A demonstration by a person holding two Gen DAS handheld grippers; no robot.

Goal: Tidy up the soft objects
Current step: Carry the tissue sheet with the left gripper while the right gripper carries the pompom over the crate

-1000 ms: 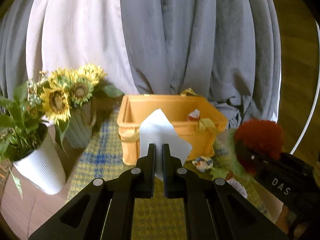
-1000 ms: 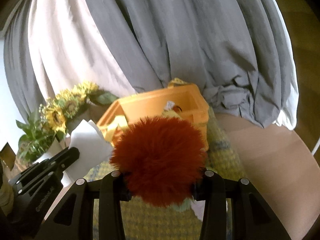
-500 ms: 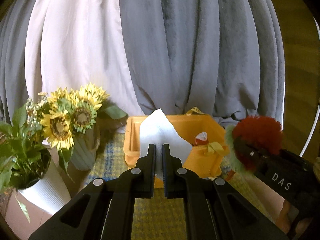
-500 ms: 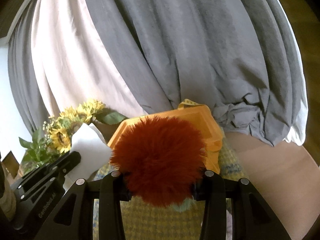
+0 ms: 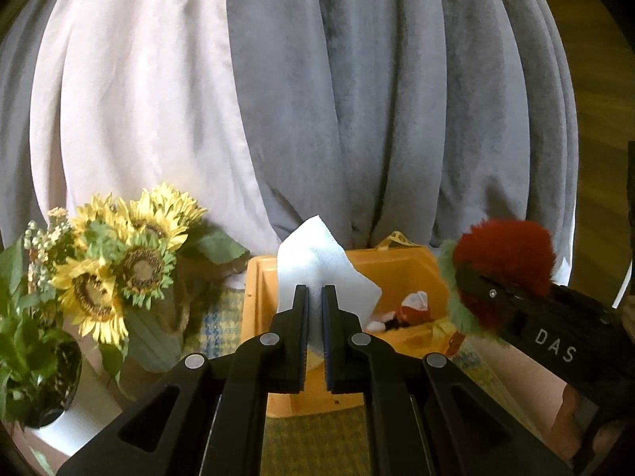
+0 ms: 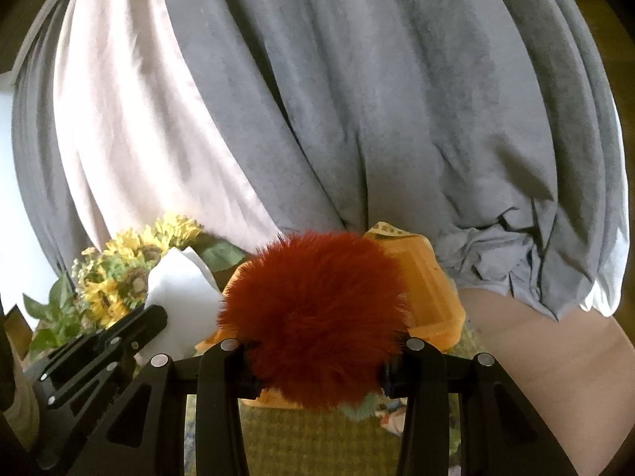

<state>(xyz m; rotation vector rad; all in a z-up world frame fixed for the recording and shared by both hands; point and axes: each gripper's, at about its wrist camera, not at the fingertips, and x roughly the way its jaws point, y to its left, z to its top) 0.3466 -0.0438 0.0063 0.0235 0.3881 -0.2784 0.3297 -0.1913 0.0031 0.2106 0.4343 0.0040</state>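
My left gripper is shut on a white tissue, held up in front of the orange bin's near left rim. My right gripper is shut on a fluffy red pom-pom with a green fringe, held in the air at the bin's near right side. The pom-pom and right gripper also show at the right of the left wrist view. The tissue shows at the left of the right wrist view. A small red and white soft object lies inside the bin.
A sunflower bouquet in a grey vase and a green plant in a white pot stand left of the bin. A yellow-green checked cloth covers the table. Grey and white curtains hang close behind.
Both grippers have risen and moved forward toward the bin, still holding the tissue and the pom-pom. The bin now sits lower and closer in both views.
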